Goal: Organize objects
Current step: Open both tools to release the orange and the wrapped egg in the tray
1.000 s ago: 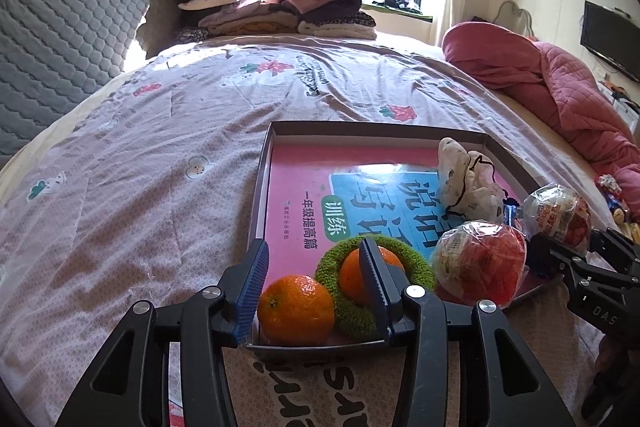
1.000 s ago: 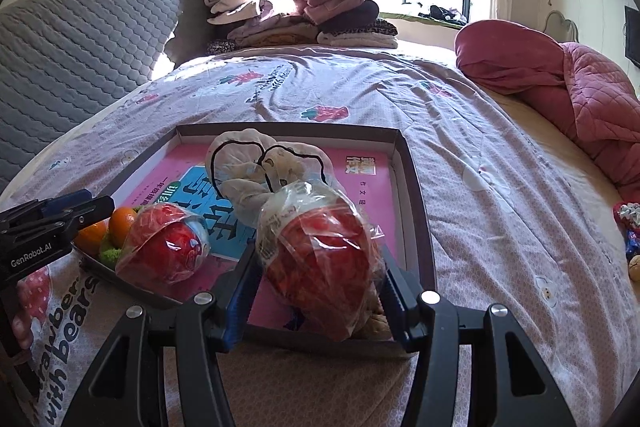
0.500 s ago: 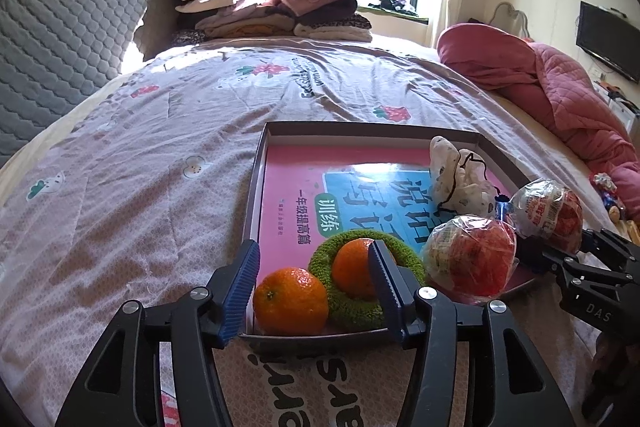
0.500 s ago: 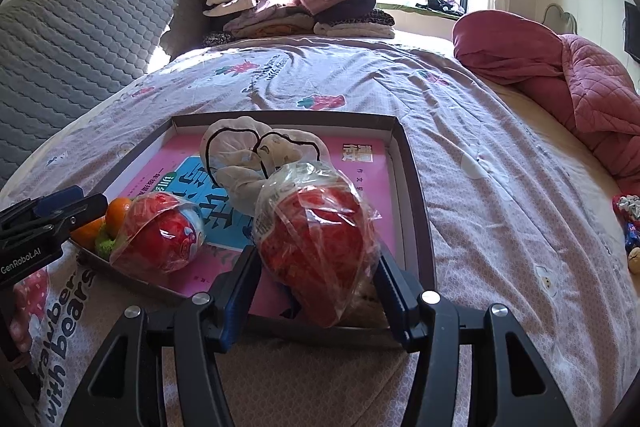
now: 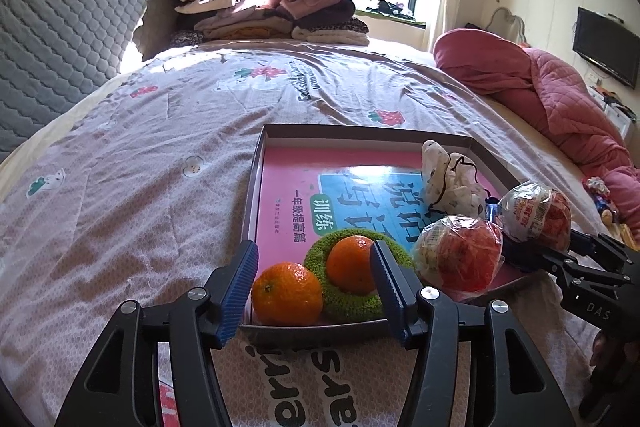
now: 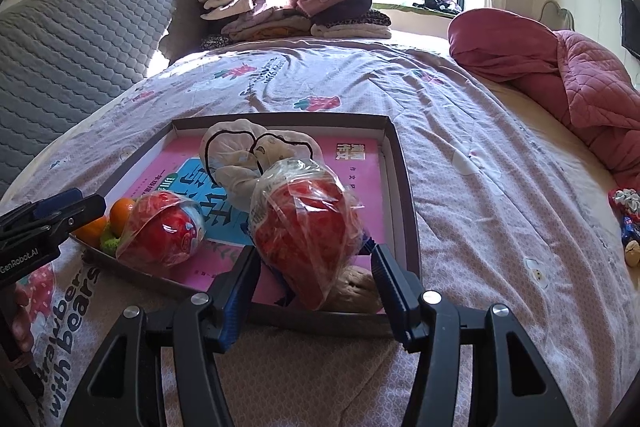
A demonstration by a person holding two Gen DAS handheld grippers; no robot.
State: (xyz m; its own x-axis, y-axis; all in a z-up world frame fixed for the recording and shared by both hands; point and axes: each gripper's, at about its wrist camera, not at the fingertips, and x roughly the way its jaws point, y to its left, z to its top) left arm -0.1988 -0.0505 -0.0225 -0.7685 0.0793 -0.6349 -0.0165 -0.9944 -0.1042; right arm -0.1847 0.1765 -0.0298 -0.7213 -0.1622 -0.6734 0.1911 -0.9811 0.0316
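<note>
Both tongs hover at the near rim of the tray [image 5: 256,183] on the bed [image 5: 140,155]. We see the left tongs [image 5: 314,277] with jaws parted and just widened; the loose orange [image 5: 286,293] sits between the blue pads without touching either. A second orange [image 5: 351,263] rests inside the green ring [image 5: 352,303] just beside it. The right tongs [image 6: 312,277] have likewise just opened further; the wrapped red bundle [image 6: 306,227] stands between the pads, apparently free of them, leaning on a brown nut-like object [image 6: 354,289]. A second wrapped bundle [image 6: 162,233] lies to its left, and a pale drawstring pouch [image 6: 240,155] sits behind, all upon the pink book [image 6: 352,163] lining the tray.

We judge the step to be release after placing: both items rest in the tray. The next move calls for drawing each pair of tongs straight back without nudging the fruit or bundle.

Hidden or unclear: the bundles' contents under the crinkled film, the tray's near right corner, and small objects [image 6: 626,223] at the bed's far right edge.
</note>
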